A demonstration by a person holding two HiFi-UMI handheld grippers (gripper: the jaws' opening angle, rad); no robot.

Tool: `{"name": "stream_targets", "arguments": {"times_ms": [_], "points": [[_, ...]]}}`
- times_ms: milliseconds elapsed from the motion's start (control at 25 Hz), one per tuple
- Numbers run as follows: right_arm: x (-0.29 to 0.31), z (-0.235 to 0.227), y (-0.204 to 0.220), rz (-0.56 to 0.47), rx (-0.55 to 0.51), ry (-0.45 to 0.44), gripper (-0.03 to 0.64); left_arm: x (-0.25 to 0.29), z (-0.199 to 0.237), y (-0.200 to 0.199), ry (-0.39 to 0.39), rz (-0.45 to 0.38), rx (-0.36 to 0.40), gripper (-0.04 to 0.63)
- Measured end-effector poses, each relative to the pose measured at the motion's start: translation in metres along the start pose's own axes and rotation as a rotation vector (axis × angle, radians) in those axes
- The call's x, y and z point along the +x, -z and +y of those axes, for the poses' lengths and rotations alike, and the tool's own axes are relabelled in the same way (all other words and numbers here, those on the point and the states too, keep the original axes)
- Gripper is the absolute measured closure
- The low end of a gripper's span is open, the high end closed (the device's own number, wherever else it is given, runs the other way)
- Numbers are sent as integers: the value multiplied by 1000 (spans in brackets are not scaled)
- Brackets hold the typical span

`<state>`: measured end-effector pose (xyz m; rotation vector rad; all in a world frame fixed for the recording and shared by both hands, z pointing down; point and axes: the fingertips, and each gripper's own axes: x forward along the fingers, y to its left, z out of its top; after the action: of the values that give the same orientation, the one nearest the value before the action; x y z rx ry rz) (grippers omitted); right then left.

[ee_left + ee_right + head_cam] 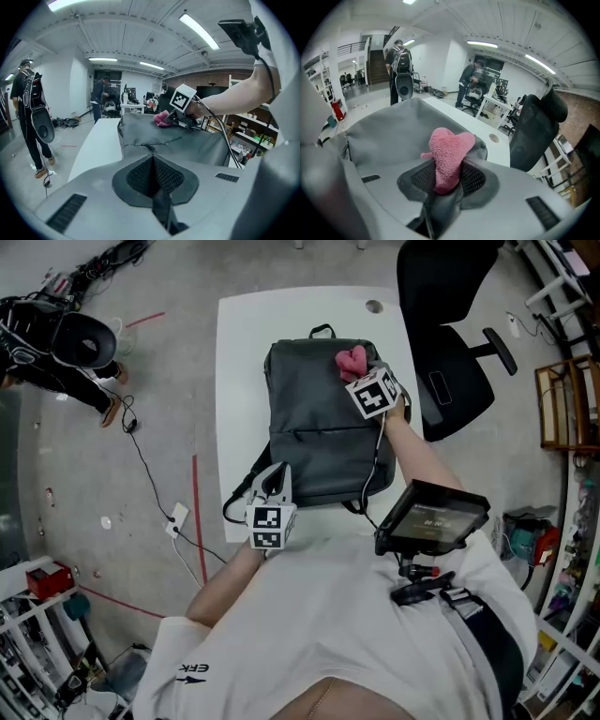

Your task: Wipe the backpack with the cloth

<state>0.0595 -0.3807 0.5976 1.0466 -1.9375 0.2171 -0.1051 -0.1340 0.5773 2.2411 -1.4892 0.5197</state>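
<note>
A dark grey backpack (319, 427) lies flat on the white table (244, 352), its carry handle at the far end. My right gripper (361, 371) is over the backpack's far right part, shut on a pink cloth (352, 361) that touches the fabric. The right gripper view shows the cloth (449, 157) clamped in the right gripper (449, 172), with the backpack (389, 136) beneath. My left gripper (274, 474) is at the backpack's near left corner. Its pads (164, 176) meet with nothing seen between them, in front of the backpack (187, 140).
A black office chair (450, 324) stands right of the table. A black strap loop (234, 505) hangs off the near table edge. Cables and a power strip (176, 518) lie on the floor at left, where a person (56, 343) stands. A round grommet (375, 306) marks the table's far end.
</note>
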Motion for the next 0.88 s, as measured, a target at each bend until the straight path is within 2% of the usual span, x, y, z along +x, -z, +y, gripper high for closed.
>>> {"name": "stream_targets", "arguments": {"times_ms": [200, 400, 560, 720, 880], "points": [[-10, 39, -33, -78, 7, -80, 500, -6, 4, -1, -27, -13, -14, 592], [-22, 110, -74, -165, -36, -204, 500, -17, 9, 3, -59, -21, -29, 592], [-23, 164, -83, -178, -63, -294, 500, -24, 15, 8, -86, -23, -37, 592], [-11, 183, -75, -142, -86, -299, 500, -26, 15, 12, -80, -11, -30, 592], [-9, 174, -68, -117, -115, -266, 500, -28, 14, 15, -72, -7, -30, 592]]}}
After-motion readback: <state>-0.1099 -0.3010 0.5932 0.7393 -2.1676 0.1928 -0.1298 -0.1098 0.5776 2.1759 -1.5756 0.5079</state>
